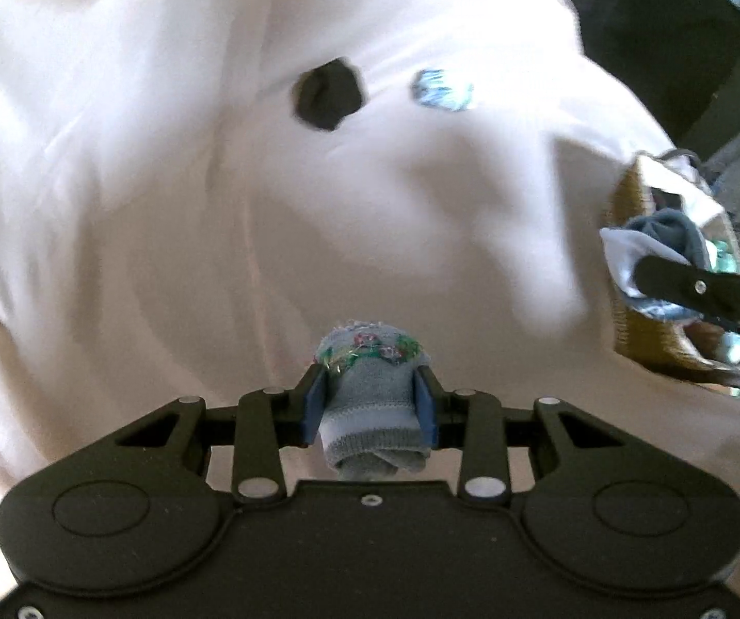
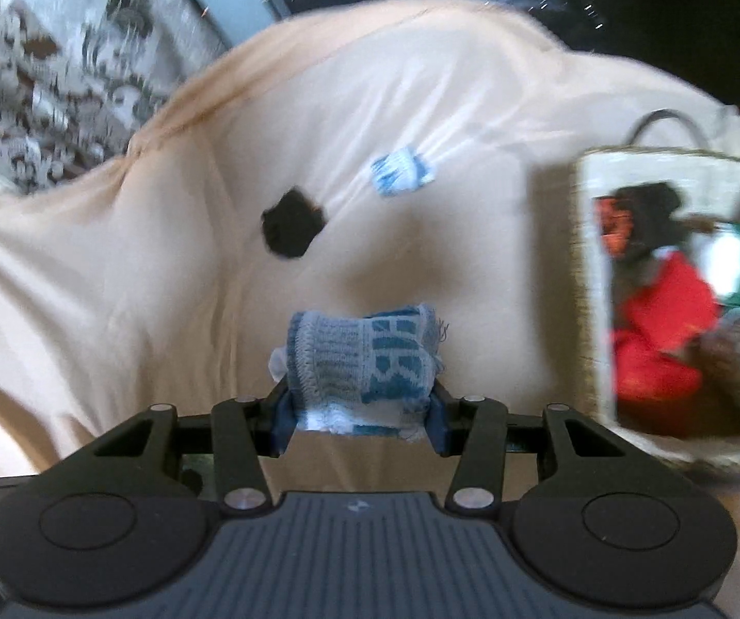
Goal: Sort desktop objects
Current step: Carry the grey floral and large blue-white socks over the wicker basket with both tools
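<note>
My left gripper is shut on a rolled grey sock bundle with a flowery top, held above the cream cloth. My right gripper is shut on a rolled blue-and-white patterned sock bundle. That same right gripper shows at the right edge of the left wrist view, over the basket. A black sock bundle and a blue-white sock bundle lie further off on the cloth.
A woven basket with a handle stands at the right, holding red, black, green and other clothes. The cream cloth covers the whole surface in soft folds. Patterned carpet lies beyond its far left edge.
</note>
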The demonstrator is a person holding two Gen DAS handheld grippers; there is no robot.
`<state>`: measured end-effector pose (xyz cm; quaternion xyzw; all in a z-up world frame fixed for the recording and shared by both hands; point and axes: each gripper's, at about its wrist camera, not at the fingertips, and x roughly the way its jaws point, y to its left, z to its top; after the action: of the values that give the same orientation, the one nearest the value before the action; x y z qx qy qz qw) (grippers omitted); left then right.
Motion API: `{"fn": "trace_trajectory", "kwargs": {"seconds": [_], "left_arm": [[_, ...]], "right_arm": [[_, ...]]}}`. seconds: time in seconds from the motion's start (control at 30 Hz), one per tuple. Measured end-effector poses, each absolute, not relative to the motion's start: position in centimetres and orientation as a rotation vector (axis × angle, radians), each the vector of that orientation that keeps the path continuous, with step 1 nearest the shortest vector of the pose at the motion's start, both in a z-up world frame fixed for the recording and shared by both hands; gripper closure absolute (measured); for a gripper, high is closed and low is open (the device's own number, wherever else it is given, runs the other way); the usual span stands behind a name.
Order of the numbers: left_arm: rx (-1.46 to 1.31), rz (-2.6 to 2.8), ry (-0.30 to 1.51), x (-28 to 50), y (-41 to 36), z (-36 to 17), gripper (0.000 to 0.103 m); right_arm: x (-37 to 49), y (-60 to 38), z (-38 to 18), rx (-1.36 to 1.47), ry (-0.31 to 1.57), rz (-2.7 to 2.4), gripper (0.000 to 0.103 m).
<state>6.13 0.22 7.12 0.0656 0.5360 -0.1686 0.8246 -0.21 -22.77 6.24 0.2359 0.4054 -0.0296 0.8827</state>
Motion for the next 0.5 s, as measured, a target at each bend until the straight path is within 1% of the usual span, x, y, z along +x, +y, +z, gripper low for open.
{"fn": "trace_trajectory", "kwargs": {"seconds": [0.23,0.5], "left_arm": [[0.213,-0.508,1.064,4.2,-6.3,9.9,0.067],[0.283,-0.692,0.991,3.1,-14.4,11.8,0.067]], "right_arm": [[-6.4,-26.9,8.8,0.429,0.712,-0.306,0.053],[-10.5,-33.9,9.0,0.546,0.647,-0.519,0.053]]}}
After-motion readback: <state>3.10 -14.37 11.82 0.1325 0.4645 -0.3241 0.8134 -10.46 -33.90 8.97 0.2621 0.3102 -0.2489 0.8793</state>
